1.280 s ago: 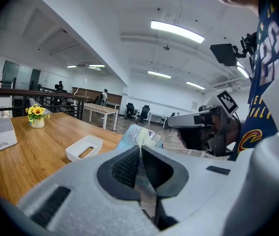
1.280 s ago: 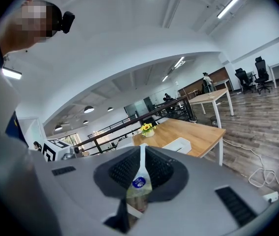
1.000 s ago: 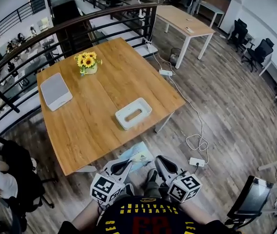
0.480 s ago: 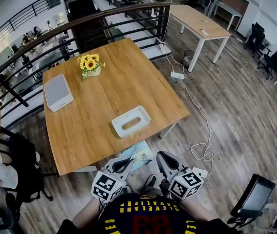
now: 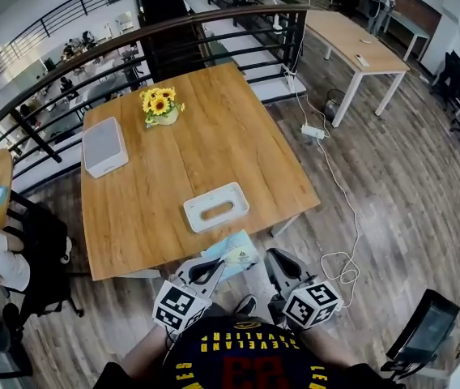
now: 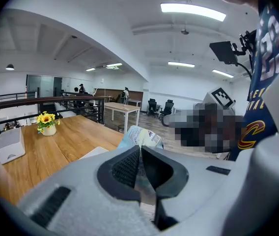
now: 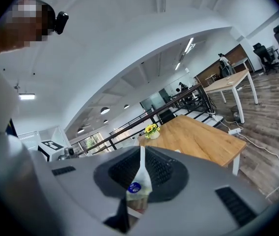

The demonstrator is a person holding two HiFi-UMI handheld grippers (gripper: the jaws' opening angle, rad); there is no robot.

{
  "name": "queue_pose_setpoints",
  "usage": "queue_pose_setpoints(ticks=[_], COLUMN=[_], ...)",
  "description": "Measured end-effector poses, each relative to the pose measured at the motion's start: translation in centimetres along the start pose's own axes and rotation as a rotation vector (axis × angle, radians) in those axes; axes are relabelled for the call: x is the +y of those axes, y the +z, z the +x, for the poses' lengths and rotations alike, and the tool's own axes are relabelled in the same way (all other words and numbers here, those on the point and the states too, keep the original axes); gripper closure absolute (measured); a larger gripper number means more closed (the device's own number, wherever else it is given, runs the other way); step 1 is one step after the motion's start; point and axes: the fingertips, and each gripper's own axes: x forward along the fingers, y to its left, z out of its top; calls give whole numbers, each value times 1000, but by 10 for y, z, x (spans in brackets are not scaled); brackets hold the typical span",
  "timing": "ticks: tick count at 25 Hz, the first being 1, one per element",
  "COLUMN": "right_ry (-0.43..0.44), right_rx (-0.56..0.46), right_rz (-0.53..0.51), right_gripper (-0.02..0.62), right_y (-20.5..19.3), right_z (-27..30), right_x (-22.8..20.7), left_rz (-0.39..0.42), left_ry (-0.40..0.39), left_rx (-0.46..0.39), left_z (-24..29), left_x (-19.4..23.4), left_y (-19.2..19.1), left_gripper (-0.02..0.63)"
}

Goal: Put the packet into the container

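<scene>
With the packet [image 5: 234, 256] pinched by its edge in our closed left tool [image 5: 213, 269], short of the desk [image 5: 157, 177] and well apart from the container [image 5: 216, 207], and our right tool [image 5: 276, 261] clamping a white sachet [image 7: 139, 185], we judged the thin grip might slip.

Wooden table [image 5: 214, 148], white container [image 5: 235, 194], grey box [image 5: 104, 146], sunflower pot [image 5: 162, 109]

I look down on a wooden table [image 5: 173, 168] with a pot of sunflowers [image 5: 159, 106] near its far edge. A black railing [image 5: 214, 27] curves behind the table. To the table's right, a white power strip [image 5: 312, 131] lies on the floor. Farther off stands a second table [image 5: 351, 40].
</scene>
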Motion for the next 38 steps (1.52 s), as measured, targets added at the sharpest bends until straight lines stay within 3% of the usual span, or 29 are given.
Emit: queue_pose_setpoints(ticks=[16,38], right_ry=[82,43], right_rx=[100,171], right_rz=[12,-2], right_gripper=[560,560], right_y=[2,50], right_z=[40,161], right_x=[-21,-51], left_rz=[-63,-56], left_ry=[117,43], left_rx=[34,13], left_z=[14,74], left_x=[33,134], left_y=[-2,27], left_gripper=[591,591])
